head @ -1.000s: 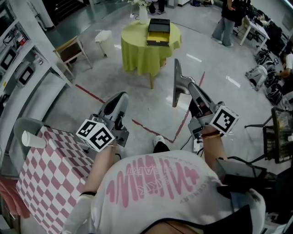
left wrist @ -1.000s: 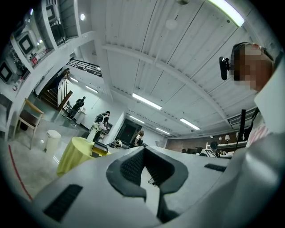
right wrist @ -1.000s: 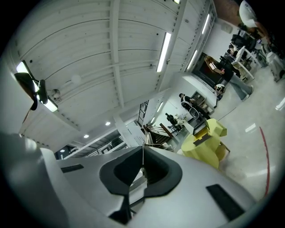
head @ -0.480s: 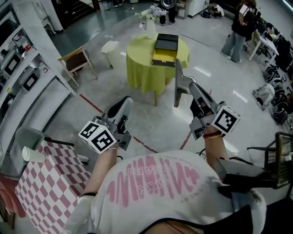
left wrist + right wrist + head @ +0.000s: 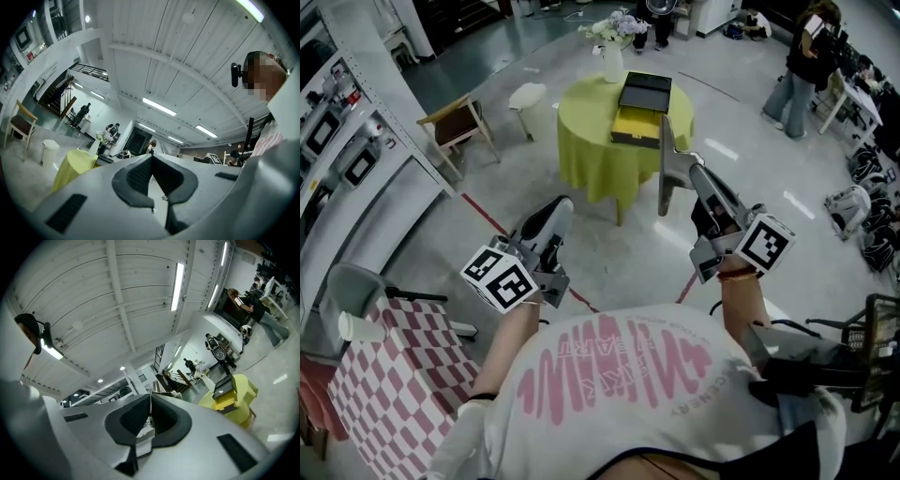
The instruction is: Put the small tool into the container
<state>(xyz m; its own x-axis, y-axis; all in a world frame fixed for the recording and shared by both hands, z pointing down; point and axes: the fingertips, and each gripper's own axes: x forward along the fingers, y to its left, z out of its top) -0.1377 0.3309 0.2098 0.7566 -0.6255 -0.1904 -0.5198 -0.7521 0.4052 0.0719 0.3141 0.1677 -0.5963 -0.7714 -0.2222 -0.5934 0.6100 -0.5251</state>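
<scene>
Grippers are both raised in front of me in the head view. My left gripper (image 5: 553,211) is left of centre. In the left gripper view its jaws meet at the tips and nothing is between them. My right gripper (image 5: 664,173) is right of centre and reaches higher in the frame. In the right gripper view its jaws are closed too, and I cannot tell whether anything thin is pinched between them. I cannot make out the small tool in any view.

The container (image 5: 642,105), a black box with a yellow part, rests on the round tabletop (image 5: 586,150) under a yellow-green cloth at upper centre, well apart from both grippers. A vase of flowers (image 5: 613,52) stands at the tabletop's far edge. A paper cup (image 5: 358,328) sits on a checked table (image 5: 394,384) at lower left.
</scene>
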